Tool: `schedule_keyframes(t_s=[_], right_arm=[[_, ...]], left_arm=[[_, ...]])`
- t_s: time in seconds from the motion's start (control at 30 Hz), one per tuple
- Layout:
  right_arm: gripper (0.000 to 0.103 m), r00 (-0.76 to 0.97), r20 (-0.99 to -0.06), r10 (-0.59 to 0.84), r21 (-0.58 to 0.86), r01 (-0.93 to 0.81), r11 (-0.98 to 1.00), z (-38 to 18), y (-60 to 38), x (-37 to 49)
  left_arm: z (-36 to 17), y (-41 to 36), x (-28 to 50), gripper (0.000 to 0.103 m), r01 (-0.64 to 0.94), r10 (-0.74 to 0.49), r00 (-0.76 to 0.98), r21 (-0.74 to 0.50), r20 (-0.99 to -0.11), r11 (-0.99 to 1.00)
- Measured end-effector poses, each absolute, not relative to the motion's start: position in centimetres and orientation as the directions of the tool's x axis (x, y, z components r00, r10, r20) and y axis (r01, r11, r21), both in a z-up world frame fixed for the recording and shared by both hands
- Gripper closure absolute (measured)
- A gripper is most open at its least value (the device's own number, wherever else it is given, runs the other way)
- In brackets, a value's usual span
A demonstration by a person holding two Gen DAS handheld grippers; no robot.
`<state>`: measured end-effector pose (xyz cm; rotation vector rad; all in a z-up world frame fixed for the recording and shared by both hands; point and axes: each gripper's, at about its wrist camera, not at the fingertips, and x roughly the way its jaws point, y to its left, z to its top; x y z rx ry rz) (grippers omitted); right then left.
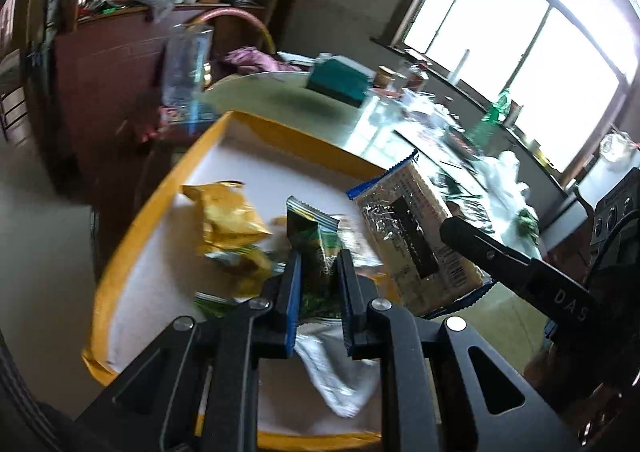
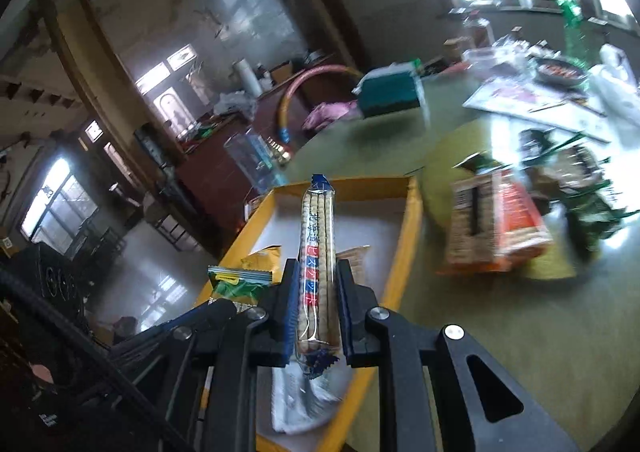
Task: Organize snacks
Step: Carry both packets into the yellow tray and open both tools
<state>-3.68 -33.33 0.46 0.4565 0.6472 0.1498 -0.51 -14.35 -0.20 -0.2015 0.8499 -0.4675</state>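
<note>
My left gripper (image 1: pixel 318 258) is shut on a green snack packet (image 1: pixel 316 248), held above a yellow-rimmed box (image 1: pixel 132 228) with a white floor. Yellow snack bags (image 1: pixel 228 220) and a white packet (image 1: pixel 336 376) lie in that box. My right gripper (image 2: pixel 316 264) is shut on a long clear biscuit pack (image 2: pixel 316 236) with blue ends, also over the box (image 2: pixel 412 220). In the left wrist view the same biscuit pack (image 1: pixel 412 236) hangs to the right, with one right finger (image 1: pixel 480 244) against it. The green packet (image 2: pixel 236 284) shows at lower left in the right wrist view.
The box sits at the edge of a round green table (image 2: pixel 480 332). An orange cracker pack (image 2: pixel 496 228) and dark green packets (image 2: pixel 592 212) lie to its right. A teal box (image 1: pixel 340 82), a clear cup (image 1: pixel 186 68) and a green bottle (image 1: pixel 494 112) stand farther back.
</note>
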Motion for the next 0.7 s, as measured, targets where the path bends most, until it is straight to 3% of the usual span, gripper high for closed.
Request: schedule_keyframes(t_s=[0.5,0.7], right_arm=[[0.086,0.717,-0.599,0.357,0.511,-0.001,0.86,-2.9,-31.5,2.1],[0.079,0.722,-0.59,0.361,0.513,-0.01,0.859,-2.8,-30.9,2.4]], left_arm=[[-3.4,-12.6,4.2,0.084,0.254,-0.42,0.545,-0.334,-0.726,0.907],[-3.4,-12.6,3.9,0.083,0.251,-0.391,0.578,-0.3,-0.717,0.921]])
